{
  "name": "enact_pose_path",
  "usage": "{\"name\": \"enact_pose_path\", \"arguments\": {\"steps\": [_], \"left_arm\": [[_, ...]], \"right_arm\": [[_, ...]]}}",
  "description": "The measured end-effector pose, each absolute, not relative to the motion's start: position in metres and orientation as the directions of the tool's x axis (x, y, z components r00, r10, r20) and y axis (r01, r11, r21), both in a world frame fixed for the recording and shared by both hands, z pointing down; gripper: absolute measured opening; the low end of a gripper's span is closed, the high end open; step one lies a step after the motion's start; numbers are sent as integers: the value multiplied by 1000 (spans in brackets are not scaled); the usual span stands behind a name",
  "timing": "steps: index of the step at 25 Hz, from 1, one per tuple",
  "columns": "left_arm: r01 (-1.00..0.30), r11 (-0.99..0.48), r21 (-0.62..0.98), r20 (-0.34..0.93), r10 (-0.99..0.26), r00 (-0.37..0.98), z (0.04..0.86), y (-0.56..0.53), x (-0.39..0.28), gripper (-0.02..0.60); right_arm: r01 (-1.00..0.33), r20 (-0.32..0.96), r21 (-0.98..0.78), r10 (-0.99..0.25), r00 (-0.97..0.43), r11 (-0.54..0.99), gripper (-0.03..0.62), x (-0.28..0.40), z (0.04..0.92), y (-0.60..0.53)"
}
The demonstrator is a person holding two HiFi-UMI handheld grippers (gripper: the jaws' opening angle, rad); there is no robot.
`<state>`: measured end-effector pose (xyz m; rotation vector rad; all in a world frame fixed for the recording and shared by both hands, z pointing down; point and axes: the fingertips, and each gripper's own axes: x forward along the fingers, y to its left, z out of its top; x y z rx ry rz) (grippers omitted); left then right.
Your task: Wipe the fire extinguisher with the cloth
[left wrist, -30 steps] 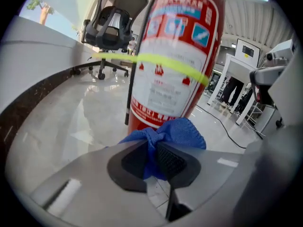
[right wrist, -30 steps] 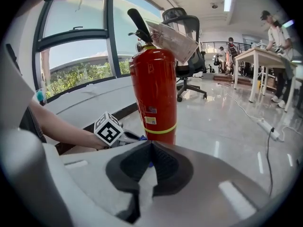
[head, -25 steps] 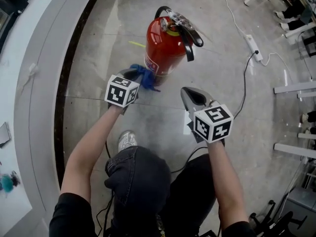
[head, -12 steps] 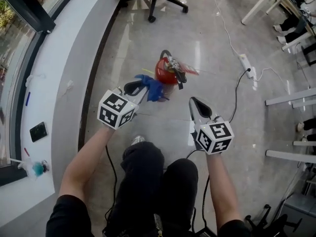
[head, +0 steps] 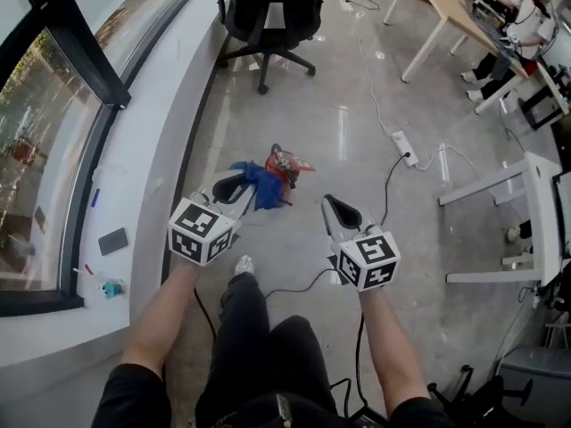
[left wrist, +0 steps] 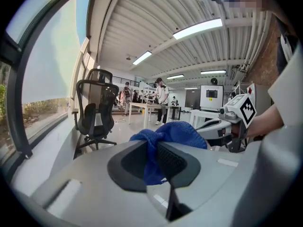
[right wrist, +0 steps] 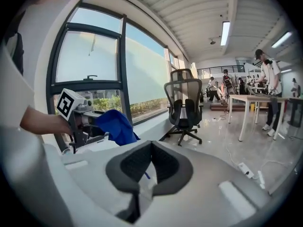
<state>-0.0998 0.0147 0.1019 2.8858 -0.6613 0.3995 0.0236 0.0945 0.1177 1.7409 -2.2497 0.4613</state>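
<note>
The red fire extinguisher [head: 289,161] stands on the grey floor far below both grippers; I see it from above, and the blue cloth hides part of it. My left gripper [head: 235,185] is shut on the blue cloth [head: 264,185], which hangs bunched from its tips. The left gripper view shows the cloth [left wrist: 176,131] pinched between the dark pads [left wrist: 171,159]. My right gripper [head: 334,206] is held level beside it, shut, with nothing between its pads [right wrist: 166,162]. The right gripper view also shows the cloth [right wrist: 115,126] off to the left.
A black office chair [head: 268,12] stands further along the floor. A power strip [head: 402,147] with trailing cables lies to the right. White desks [head: 528,188] stand at the right, a window sill [head: 85,266] with small items runs along the left. People work at far tables.
Both grippers and my head have risen far above the floor. The cloth has come away from the extinguisher's side, and the extinguisher now looks small below.
</note>
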Motion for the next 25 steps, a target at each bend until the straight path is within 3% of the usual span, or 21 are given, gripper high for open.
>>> {"name": "enact_pose_path", "arguments": {"steps": [13, 25], "left_arm": [[-385, -919, 81, 179, -367, 913, -123, 148, -81, 49], [-315, -946, 71, 111, -306, 945, -212, 209, -104, 49]], "right_arm": [[-970, 197, -91, -951, -239, 225, 3, 22, -113, 208], [-976, 112, -30, -970, -216, 214, 3, -17, -200, 263]]}}
